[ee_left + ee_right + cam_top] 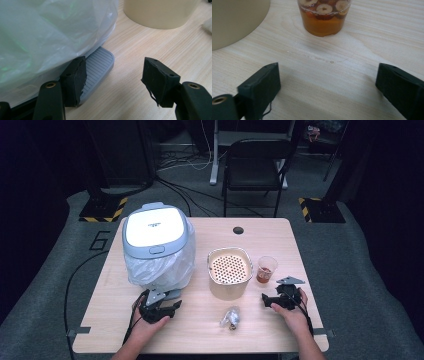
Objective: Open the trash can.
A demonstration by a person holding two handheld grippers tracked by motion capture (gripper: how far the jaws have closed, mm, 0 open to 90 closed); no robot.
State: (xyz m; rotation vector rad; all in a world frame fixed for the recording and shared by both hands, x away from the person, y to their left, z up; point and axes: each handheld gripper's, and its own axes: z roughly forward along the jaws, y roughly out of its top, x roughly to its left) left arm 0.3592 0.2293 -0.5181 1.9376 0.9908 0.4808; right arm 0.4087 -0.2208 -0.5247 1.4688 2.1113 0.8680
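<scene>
A grey pedal bin (156, 231) lined with a clear plastic bag (160, 266) stands at the table's left. Its ribbed grey pedal (98, 65) lies just ahead of my left gripper (113, 80), which is open and empty, its left jaw beside the pedal. A beige bucket with a perforated strainer top (229, 271) stands mid-table. A clear plastic cup (324, 16) of amber liquid with fruit slices stands right of it. My right gripper (327, 90) rests open and empty on the table just short of the cup (266, 269). A crumpled clear wrapper (230, 317) lies near the front edge.
The wooden table (200, 330) has a cable hole (238, 230) at the back. A black chair (256, 165) stands behind it, and cables run over the grey floor. Bare tabletop lies between the two hands around the wrapper.
</scene>
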